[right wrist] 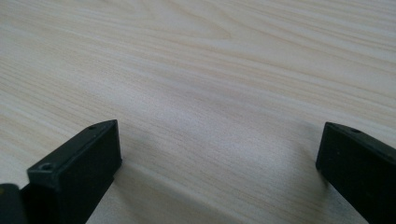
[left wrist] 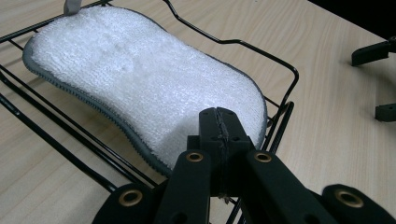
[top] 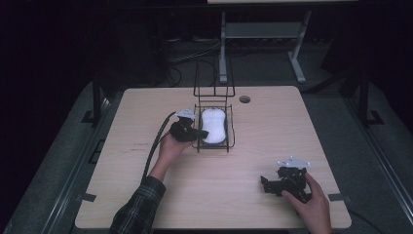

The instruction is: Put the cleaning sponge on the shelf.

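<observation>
Left gripper with jaws pressed together, nothing between them, tips just over the near edge of the white sponge pad. Pad flat inside the black wire basket mid-table. Right gripper gaping wide, empty, low over bare wooden table, well apart from the basket.

Pale wood-grain desk. Round grommet hole near its far edge. Beyond the desk, a grey metal stand on dark floor, with loose cables left of the stand.
</observation>
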